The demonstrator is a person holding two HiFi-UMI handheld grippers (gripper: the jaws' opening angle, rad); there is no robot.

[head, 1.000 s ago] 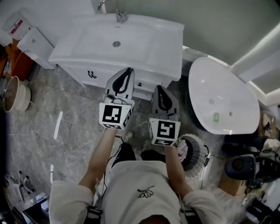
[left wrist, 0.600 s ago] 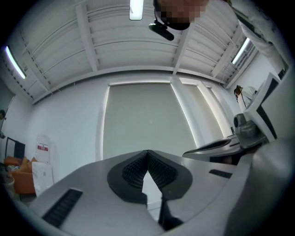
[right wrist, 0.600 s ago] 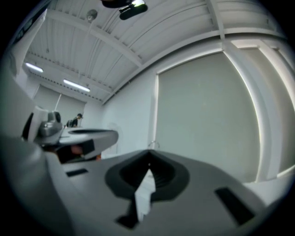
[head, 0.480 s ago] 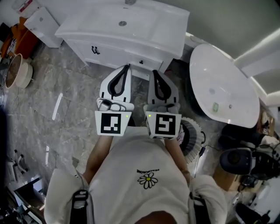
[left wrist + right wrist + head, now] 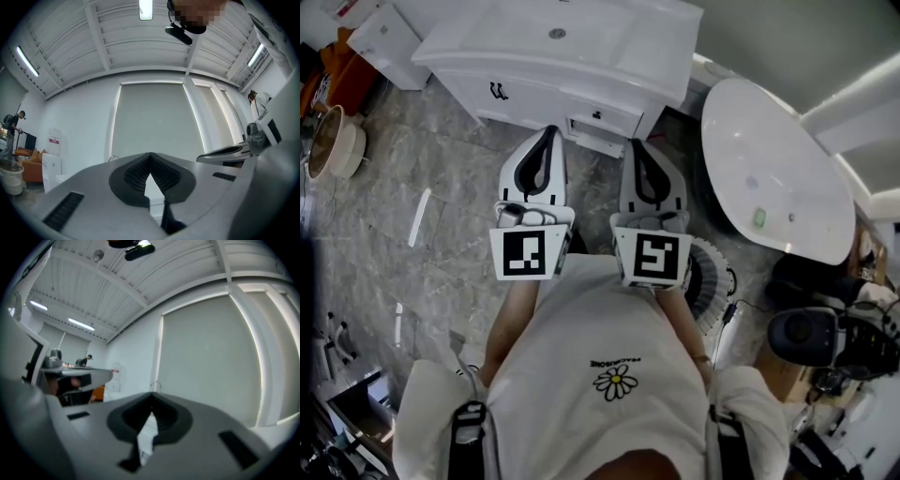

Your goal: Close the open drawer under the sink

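Pointing at the cabinet under the sink [image 5: 623,58], the left gripper [image 5: 549,130] has its jaws pressed together with nothing between them. Just beyond its tip, to the right, the drawer [image 5: 600,119] with a dark handle sits in the cabinet's right half; whether it is fully in cannot be told. The right gripper [image 5: 635,143] is likewise closed and empty, beside a white tub [image 5: 773,183].

We stand in a bathroom mock-up: white sink [image 5: 614,47], oval tub [image 5: 773,178], grey marbled floor [image 5: 441,197]. Above us runs a ribbed hall ceiling [image 5: 140,56] with strip lights [image 5: 27,61].
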